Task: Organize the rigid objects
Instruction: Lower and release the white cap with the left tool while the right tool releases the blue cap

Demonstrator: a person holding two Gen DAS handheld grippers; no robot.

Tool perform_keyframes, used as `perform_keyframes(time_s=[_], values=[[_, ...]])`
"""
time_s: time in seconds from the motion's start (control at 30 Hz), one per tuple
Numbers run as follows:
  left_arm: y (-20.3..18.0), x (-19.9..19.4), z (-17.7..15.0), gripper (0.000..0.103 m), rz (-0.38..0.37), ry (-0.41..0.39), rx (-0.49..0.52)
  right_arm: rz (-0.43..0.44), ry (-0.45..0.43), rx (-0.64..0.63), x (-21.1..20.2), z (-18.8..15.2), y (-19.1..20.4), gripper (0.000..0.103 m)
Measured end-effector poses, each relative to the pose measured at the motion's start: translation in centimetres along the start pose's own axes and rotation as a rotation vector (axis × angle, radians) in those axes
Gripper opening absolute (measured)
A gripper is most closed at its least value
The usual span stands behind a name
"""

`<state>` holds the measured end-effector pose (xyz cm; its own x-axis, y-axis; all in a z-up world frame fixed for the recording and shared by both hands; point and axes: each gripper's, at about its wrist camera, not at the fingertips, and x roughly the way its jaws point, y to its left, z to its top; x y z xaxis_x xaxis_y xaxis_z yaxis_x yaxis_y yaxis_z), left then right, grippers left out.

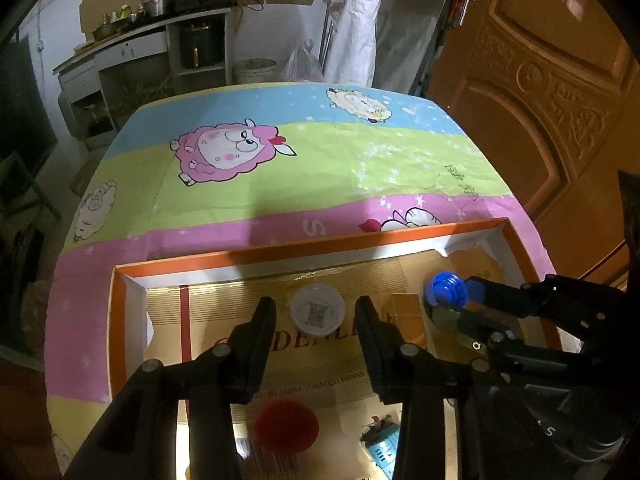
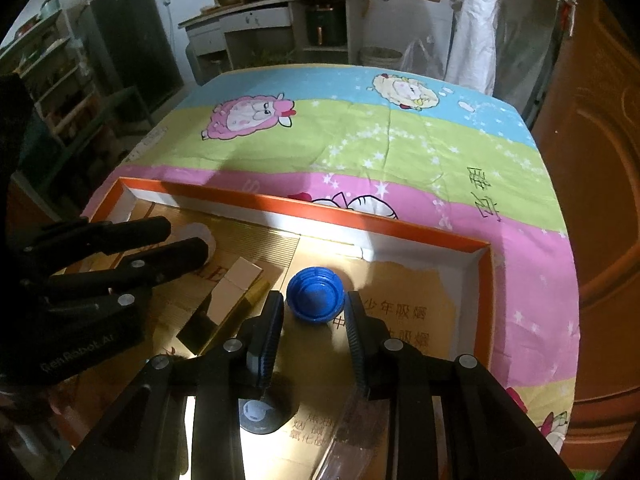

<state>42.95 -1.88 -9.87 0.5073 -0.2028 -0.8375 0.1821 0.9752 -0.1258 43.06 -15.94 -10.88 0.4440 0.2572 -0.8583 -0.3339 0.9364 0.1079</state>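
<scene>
- Two grippers over orange-rimmed box (image 1: pixel 304 249) on sheep-print cloth (image 1: pixel 320 160).
- Left gripper (image 1: pixel 316 312): spread apart, clear of white cap (image 1: pixel 317 313) lying between fingertips on gold box floor.
- Right gripper (image 2: pixel 314 304): flanking blue cap (image 2: pixel 315 294); contact cannot be told.

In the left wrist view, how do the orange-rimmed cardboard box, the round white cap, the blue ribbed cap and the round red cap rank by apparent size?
1. Orange-rimmed cardboard box, clearly largest.
2. Round red cap, though it lies nearest the camera.
3. Round white cap.
4. Blue ribbed cap, partly hidden by the right gripper's fingers, so this rank is unsure.
</scene>
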Motion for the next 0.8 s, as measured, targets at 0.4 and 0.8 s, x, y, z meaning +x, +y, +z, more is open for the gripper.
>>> perform_keyframes(time_s=[0.4, 0.8], values=[[-0.4, -3.2, -0.6, 0.041, -0.008, -0.037, 0.002, -0.005, -0.031, 0.002, -3.0, -0.8, 0.9, 0.032], [-0.8, -7.0, -2.0, 0.041, -0.018, -0.069, -0.009, -0.007, -0.063, -0.001, -6.8, -2.3, 2.2, 0.032]])
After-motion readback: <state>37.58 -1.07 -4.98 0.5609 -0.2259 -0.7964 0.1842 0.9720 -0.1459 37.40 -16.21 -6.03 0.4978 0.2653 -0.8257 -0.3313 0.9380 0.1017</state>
